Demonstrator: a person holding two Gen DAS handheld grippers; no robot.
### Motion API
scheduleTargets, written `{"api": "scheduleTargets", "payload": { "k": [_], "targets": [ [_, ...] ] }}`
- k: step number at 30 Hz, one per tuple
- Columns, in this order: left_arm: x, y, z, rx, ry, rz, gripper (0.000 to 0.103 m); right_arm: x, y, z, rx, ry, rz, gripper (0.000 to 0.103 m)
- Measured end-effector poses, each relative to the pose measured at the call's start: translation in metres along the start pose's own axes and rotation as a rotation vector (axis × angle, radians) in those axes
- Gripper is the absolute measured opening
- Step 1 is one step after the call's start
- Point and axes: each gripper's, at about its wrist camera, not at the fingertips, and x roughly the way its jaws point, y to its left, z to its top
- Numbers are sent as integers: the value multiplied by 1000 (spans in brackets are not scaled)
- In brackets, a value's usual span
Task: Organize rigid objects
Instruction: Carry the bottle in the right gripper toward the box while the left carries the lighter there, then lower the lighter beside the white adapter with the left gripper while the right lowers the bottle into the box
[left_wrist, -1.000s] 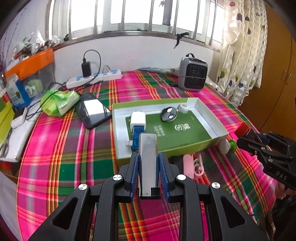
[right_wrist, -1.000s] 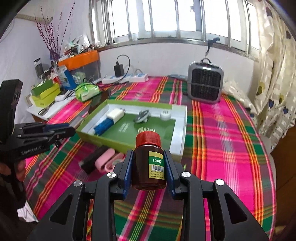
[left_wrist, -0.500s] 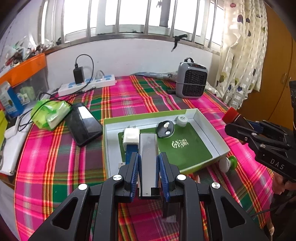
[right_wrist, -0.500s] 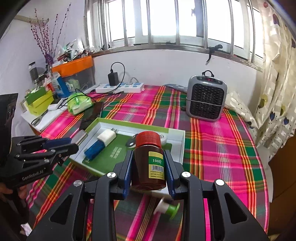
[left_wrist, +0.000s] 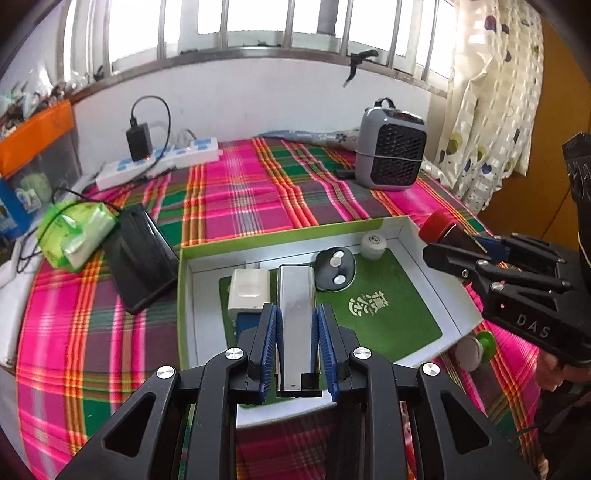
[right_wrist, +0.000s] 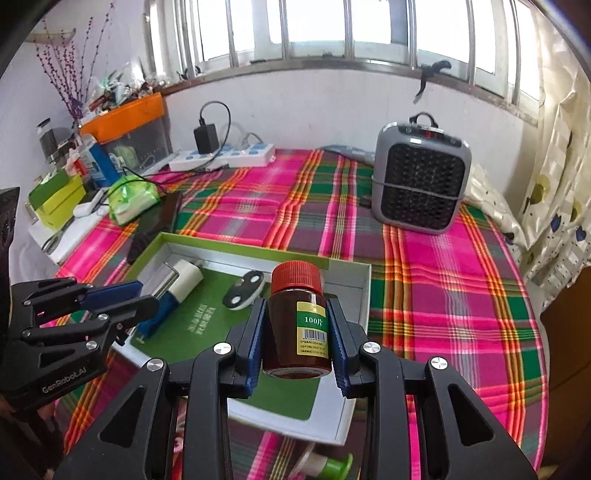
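The silver bar (left_wrist: 296, 317) sits clamped in the left gripper (left_wrist: 297, 354), its far end over the green-lined box (left_wrist: 413, 229); its underside is hidden. The right gripper (right_wrist: 296, 343) pinches the brown red-capped bottle (right_wrist: 296, 328), which blocks part of the box behind it. Both have moved in over the box since a second ago. Inside lie a white charger (left_wrist: 248, 286), a black two-button fob (left_wrist: 335, 264) and a small white cap (left_wrist: 373, 243). A green-and-white spool (right_wrist: 325, 467) pokes out below, partly cut off.

bright daylight | windows (left_wrist: 258, 22) blown out | fisheye edges warped, dark corners
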Motion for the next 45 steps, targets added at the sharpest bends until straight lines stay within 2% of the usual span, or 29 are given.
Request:
{"api": "scheduleTargets", "payload": {
  "k": [8, 11, 14, 26, 45],
  "targets": [
    [26, 0, 6, -4, 34, 13, 22, 28, -6, -3, 5, 67, -2, 33],
    [32, -4, 8, 26, 29, 47, 22, 34, -7, -3, 1, 84, -5, 33],
    [38, -4, 9, 14, 50, 23, 22, 38, -9, -3, -4, 94, -2, 33],
    [57, -4, 8, 17, 93, 31, 22, 52, -6, -5, -30, 124, -19, 33],
    [62, -3, 9, -1, 115, 1, 22, 60, -2, -3, -44, 136, -6, 33]
  ]
}}
